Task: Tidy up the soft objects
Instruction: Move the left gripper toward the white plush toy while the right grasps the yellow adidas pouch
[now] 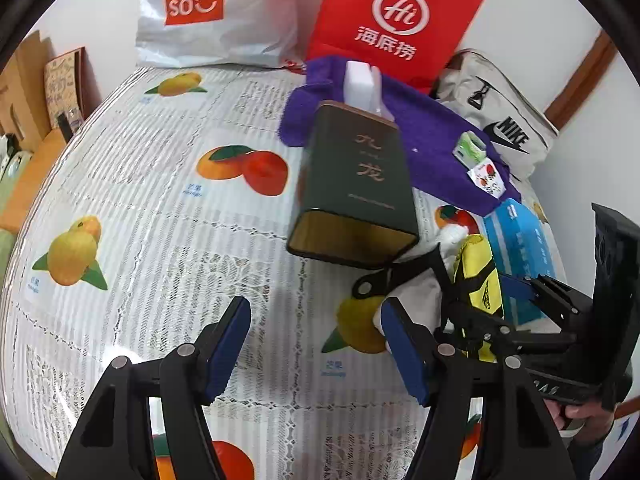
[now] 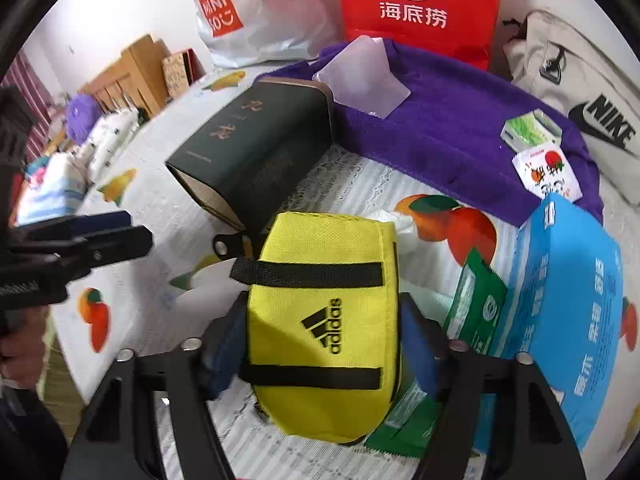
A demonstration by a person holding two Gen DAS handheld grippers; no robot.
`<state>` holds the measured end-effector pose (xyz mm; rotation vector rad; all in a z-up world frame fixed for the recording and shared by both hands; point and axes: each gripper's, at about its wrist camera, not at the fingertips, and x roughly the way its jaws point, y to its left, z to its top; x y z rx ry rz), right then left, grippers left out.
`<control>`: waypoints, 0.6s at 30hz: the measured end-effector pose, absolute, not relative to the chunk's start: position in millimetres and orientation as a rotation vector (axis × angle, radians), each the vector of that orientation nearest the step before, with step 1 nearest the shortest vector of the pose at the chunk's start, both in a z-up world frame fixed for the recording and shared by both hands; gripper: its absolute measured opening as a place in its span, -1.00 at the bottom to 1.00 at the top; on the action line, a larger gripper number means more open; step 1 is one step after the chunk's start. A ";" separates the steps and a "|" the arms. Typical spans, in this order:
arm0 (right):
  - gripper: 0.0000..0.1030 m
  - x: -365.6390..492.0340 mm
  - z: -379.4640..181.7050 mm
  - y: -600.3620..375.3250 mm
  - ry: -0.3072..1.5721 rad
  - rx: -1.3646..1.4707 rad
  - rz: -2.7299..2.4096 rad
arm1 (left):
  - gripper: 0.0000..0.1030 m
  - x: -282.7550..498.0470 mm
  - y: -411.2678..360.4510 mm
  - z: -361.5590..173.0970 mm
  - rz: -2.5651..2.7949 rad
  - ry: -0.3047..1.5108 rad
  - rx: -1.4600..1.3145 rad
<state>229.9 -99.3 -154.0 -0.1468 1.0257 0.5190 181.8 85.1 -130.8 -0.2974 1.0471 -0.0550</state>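
Sitting clamped between the right hand-held gripper (image 2: pixel 320 344) pads, the yellow pouch (image 2: pixel 324 320); left hand-held gripper (image 1: pixel 316 344) gapes.

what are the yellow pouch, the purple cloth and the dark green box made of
Yellow pouch: looks like woven synthetic fabric, matte, with a visible weave and black webbing straps.
Purple cloth: likely terry or microfibre, a fuzzy, napped surface.
Dark green box: rigid, smooth and slightly glossy with rounded gold-edged corners; probably tin, possibly coated card.

Yellow pouch (image 2: pixel 324 320), black straps and adidas logo, sits upright between the right tool's (image 2: pixel 320 344) pads, purple towel (image 2: pixel 452 120) spread behind.
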 end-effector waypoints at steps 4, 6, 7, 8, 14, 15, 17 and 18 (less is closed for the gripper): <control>0.32 218.9 -139.9 -110.2 0.973 -0.123 0.522 | 0.28 182.8 74.0 -131.7 -0.073 1.046 -0.258; 0.32 214.6 -134.6 -116.3 0.965 -0.105 0.525 | 0.28 185.2 65.0 -136.6 -0.086 1.059 -0.241; 0.32 212.3 -130.8 -120.2 0.955 -0.093 0.522 | 0.28 186.1 61.7 -138.7 -0.095 1.065 -0.236; 0.32 210.0 -126.7 -124.1 0.946 -0.082 0.518 | 0.28 187.7 55.8 -141.8 -0.108 1.076 -0.226; 0.32 199.5 -106.3 -141.0 0.892 -0.046 0.501 | 0.28 193.8 31.9 -146.5 -0.175 1.088 -0.191; 0.32 198.9 -104.8 -143.9 0.889 -0.038 0.499 | 0.28 194.5 29.0 -146.2 -0.187 1.085 -0.187; 0.32 197.3 -101.2 -151.5 0.878 -0.019 0.487 | 0.28 196.7 22.4 -146.7 -0.214 1.079 -0.178; 0.32 196.8 -100.1 -154.3 0.877 -0.014 0.484 | 0.28 198.7 19.3 -148.1 -0.221 1.082 -0.173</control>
